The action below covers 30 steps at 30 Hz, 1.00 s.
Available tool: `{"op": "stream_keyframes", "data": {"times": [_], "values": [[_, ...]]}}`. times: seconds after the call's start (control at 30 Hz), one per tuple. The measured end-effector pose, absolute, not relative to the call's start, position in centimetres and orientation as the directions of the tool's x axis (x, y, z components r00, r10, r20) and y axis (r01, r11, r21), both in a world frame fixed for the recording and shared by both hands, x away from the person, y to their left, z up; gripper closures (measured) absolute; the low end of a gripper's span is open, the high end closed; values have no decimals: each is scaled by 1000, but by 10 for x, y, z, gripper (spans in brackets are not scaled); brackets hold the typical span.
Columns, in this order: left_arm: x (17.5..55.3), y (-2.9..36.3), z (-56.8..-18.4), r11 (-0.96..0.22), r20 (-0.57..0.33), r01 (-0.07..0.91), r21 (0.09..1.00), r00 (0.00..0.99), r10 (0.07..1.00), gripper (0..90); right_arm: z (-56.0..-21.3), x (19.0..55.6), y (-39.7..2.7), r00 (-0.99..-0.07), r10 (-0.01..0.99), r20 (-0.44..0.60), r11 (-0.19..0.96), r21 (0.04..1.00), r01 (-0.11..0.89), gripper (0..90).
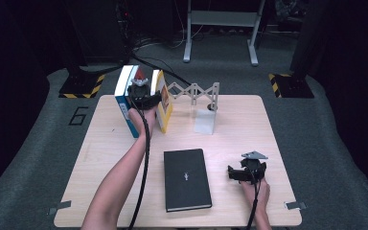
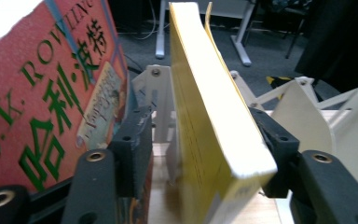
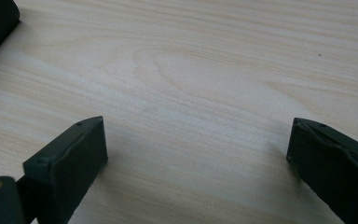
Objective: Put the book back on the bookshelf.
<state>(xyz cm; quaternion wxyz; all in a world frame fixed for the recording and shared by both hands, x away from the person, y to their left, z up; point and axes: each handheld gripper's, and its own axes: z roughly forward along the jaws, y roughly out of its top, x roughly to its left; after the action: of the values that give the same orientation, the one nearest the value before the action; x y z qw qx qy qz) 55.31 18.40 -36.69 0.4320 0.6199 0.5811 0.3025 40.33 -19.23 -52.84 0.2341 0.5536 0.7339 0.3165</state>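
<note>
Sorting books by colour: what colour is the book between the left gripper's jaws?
Yellow. The book shows best in the left gripper view.

The high view was soft and low in detail, its desk (image 1: 230, 124) evenly lit from above while the floor and room behind fell away into near black. Shadows on the wood were faint and short. In the left gripper view the yellow book (image 2: 214, 126) stood bright and slightly washed out at its near corner, and the closest parts were blurred. The right gripper view was evenly lit, with pale soft shadows beside the tongs (image 3: 198, 154) and mild blur at the bottom.
</note>
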Motion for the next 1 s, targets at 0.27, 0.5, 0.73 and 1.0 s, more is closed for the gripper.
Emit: {"op": "stream_keyframes", "data": {"times": [0.27, 0.5, 0.73, 1.0], "values": [[533, 184, -366, -14, -59, 414, 910, 163, 985, 364, -528, 403, -192, -278, 961, 7, 187, 724, 664, 41], [517, 194, -369, -20, -55, 396, 918, 178, 982, 328, -528, 403, -193, -282, 959, 0, 195, 722, 664, 42], [493, 200, -374, -29, -74, 391, 920, 245, 967, 253, -528, 403, -193, -282, 959, 1, 195, 722, 664, 42], [474, 216, -397, -65, -71, 421, 905, 300, 951, 175, -528, 403, -193, -284, 959, 4, 194, 721, 665, 42]]}}
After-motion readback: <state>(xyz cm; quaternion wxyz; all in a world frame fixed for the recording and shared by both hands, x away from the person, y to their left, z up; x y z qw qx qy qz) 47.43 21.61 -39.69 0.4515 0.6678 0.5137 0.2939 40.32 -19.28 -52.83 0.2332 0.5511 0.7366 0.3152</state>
